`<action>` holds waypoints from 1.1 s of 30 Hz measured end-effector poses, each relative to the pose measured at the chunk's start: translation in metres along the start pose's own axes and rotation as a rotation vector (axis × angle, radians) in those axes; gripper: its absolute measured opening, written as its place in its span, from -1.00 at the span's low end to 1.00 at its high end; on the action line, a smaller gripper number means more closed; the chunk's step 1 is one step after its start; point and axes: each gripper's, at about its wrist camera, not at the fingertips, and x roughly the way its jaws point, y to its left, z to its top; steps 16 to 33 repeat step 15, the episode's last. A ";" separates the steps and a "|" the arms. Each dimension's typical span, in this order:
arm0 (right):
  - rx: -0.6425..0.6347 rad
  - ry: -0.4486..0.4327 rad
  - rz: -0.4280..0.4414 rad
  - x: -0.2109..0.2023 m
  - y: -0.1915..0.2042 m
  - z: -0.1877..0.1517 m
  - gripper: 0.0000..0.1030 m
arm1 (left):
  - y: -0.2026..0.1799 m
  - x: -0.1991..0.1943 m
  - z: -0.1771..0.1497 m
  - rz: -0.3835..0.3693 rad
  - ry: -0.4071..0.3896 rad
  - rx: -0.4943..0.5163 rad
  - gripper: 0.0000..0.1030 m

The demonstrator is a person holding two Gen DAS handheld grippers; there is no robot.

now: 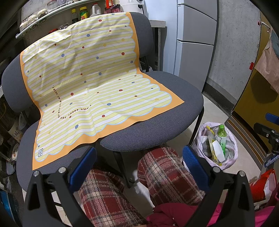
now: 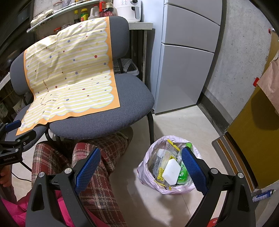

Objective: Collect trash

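Observation:
A pale pink trash bag (image 2: 150,176) stands open on the floor to the right of the chairs. In it lie a green bottle (image 2: 183,172), a white block (image 2: 171,172) and yellow wrappers (image 2: 172,145). The bag also shows in the left wrist view (image 1: 232,152). My right gripper (image 2: 141,167) is open and empty, held above the floor just left of the bag. My left gripper (image 1: 139,162) is open and empty, above the person's plaid-trousered knees (image 1: 162,167) in front of the chairs. A yellow striped cloth (image 1: 87,83) covers two grey chairs (image 1: 157,129).
A grey fridge (image 2: 183,61) stands behind the chairs. A shelf with jars and bottles (image 1: 52,15) is at the back left. A yellow door (image 2: 252,139) is at the right, with a spray can (image 2: 263,194) on the floor beside it. A red bag (image 1: 261,186) lies at the right.

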 end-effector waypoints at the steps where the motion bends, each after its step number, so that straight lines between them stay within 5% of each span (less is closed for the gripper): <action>1: 0.000 0.000 -0.001 0.000 0.000 0.000 0.80 | 0.000 0.000 0.000 -0.002 -0.003 0.002 0.87; 7: 0.007 0.009 0.000 0.004 -0.001 -0.002 0.80 | -0.004 -0.005 -0.004 -0.047 -0.038 0.029 0.87; 15: 0.005 0.047 0.069 0.033 0.009 0.001 0.80 | 0.022 0.020 -0.006 0.007 0.043 -0.049 0.87; 33: 0.005 0.047 0.069 0.033 0.009 0.001 0.80 | 0.022 0.020 -0.006 0.007 0.043 -0.049 0.87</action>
